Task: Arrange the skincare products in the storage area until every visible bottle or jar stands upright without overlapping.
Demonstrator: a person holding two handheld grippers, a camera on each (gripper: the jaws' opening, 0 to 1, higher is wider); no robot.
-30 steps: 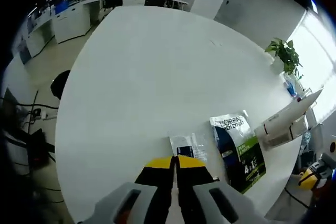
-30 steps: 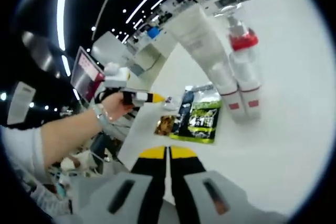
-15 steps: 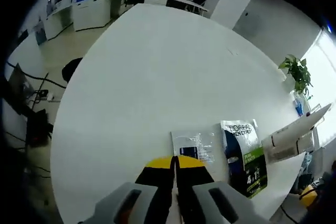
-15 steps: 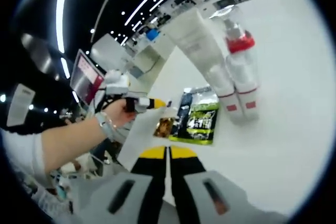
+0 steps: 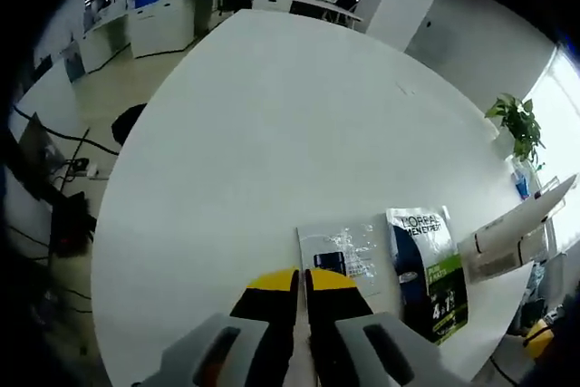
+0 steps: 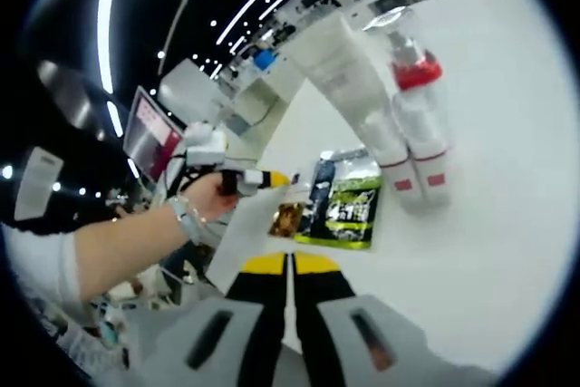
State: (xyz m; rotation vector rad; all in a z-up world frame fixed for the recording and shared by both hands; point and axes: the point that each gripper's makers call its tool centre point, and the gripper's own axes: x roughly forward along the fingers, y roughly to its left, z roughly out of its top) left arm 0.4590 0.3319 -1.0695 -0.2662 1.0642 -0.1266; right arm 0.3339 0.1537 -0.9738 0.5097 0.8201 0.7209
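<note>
Slightly nearer: left gripper (image 6: 272, 176), sachet (image 5: 344, 249).

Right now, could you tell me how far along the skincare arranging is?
Early. The white tube and pump bottle lie on the white table; nothing stands yet. The left claw, closed and empty, hovers by the clear sachet beside the green packet. The right claw is idle.

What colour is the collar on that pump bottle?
Red, on the pump bottle; the right gripper view shows it best.
</note>
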